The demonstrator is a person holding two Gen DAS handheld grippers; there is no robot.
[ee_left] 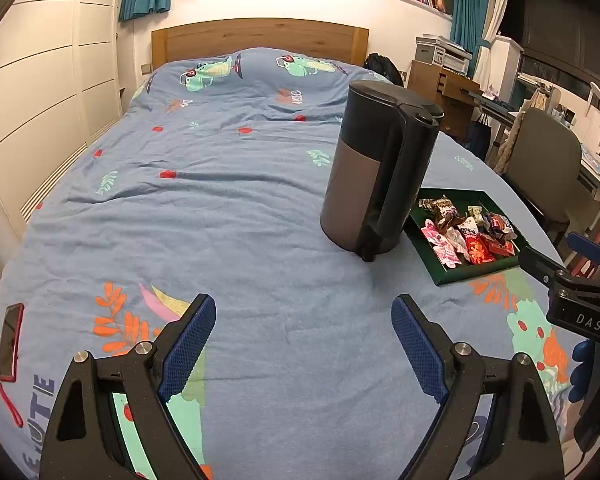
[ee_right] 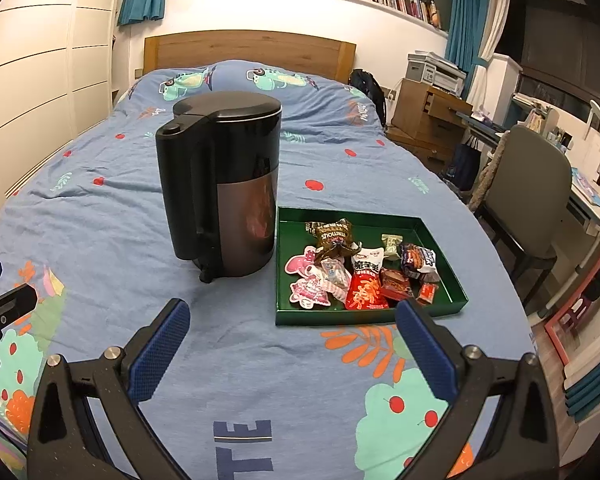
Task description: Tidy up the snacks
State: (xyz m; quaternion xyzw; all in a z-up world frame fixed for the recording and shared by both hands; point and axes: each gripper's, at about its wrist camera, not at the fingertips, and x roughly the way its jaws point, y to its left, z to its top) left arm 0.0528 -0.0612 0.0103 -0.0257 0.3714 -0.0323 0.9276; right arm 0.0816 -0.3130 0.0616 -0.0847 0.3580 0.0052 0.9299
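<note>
A green tray (ee_right: 452, 280) lies on the blue bedspread and holds several wrapped snacks (ee_right: 360, 272). It also shows in the left wrist view (ee_left: 476, 270) with the snacks (ee_left: 468, 232) in it. A black and grey kettle (ee_right: 223, 188) stands upright just left of the tray; it shows in the left wrist view too (ee_left: 376, 168). My right gripper (ee_right: 291, 340) is open and empty, hovering over the bed in front of the tray and kettle. My left gripper (ee_left: 304, 336) is open and empty, over bare bedspread left of the kettle.
A red phone (ee_left: 9, 342) with a red strap lies at the bed's left edge. A grey chair (ee_right: 532, 196) and a desk stand right of the bed. White wardrobes line the left wall. A wooden headboard (ee_right: 251, 50) is at the far end.
</note>
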